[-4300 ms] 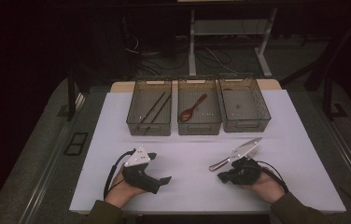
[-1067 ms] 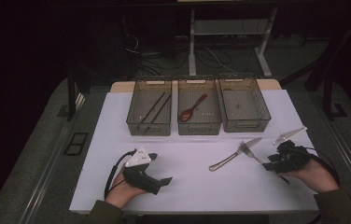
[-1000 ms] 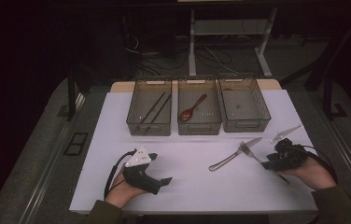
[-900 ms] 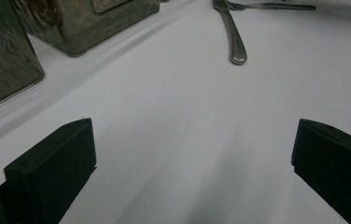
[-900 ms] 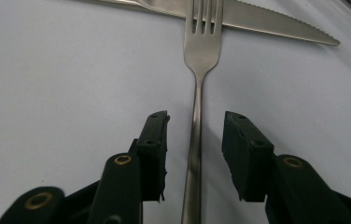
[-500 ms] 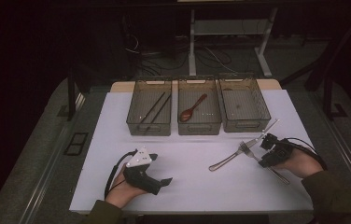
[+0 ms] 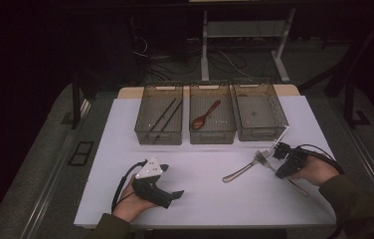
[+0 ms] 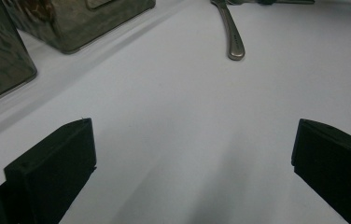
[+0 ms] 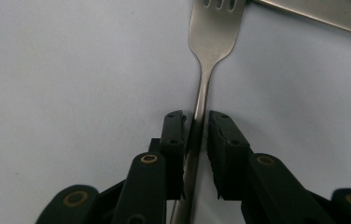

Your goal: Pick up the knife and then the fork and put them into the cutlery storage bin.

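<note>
A metal fork (image 9: pixel 211 42) lies on the white table (image 7: pixel 200 169), its tines pointing away from my right gripper (image 9: pixel 197 116). That gripper's jaws are shut on the fork's thin handle. In the high view the right gripper (image 7: pixel 277 167) sits at the table's right side over the fork (image 7: pixel 298 187). A table knife (image 7: pixel 239 172) lies slanted to its left, and its serrated blade (image 9: pixel 323 11) passes just beyond the tines. My left gripper (image 7: pixel 172 191) rests on the table at the front left. Its jaws stand wide open over bare table in the left gripper view (image 8: pixel 192 140).
Three see-through bins stand in a row at the back. The left bin (image 7: pixel 157 138) holds dark chopsticks (image 7: pixel 166 115), the middle bin (image 7: pixel 213 139) a reddish-brown spoon (image 7: pixel 205 117), and the right bin (image 7: pixel 260 135) looks empty. The knife's handle (image 8: pixel 233 39) lies ahead of the left gripper.
My right gripper has slid in from the table's right edge to the left, onto the fork's handle, and closed on it. The left gripper has stayed where it was.
</note>
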`<act>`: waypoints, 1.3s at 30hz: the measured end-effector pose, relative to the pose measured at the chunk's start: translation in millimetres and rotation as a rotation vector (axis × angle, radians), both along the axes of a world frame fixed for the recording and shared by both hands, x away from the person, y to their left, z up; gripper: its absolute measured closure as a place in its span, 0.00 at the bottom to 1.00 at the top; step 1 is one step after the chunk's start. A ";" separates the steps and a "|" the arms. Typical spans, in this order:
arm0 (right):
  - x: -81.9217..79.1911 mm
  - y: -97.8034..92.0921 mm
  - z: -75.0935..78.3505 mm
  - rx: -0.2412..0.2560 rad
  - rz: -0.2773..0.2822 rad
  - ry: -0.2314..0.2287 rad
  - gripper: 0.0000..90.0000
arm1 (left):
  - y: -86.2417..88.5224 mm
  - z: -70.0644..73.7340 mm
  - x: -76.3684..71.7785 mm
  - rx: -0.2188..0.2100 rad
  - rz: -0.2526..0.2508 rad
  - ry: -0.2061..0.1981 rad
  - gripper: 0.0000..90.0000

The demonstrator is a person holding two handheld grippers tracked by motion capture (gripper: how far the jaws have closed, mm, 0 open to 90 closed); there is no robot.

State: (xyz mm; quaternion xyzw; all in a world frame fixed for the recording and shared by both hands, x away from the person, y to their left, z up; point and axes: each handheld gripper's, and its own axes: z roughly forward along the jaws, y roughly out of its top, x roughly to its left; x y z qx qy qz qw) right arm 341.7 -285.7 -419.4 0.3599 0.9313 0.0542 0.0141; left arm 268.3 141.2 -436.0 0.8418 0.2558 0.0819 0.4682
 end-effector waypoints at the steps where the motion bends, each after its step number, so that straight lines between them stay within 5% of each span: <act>1: 0.6 0.4 0.0 -0.005 0.003 0.001 0.86 | 0.0 0.0 -0.1 -0.001 0.000 0.000 0.00; 25: 1.1 0.3 1.3 -0.003 -0.003 0.010 0.93 | -0.7 0.3 -0.8 0.001 -0.004 -0.001 0.00; 33: 0.7 -5.4 9.0 0.050 -0.010 -0.027 0.93 | -0.7 0.3 -0.9 0.001 -0.005 0.000 0.00; 39: 1.2 -17.1 23.2 0.157 -0.042 -0.090 0.93 | -0.9 0.2 -0.8 0.004 -0.006 0.000 0.00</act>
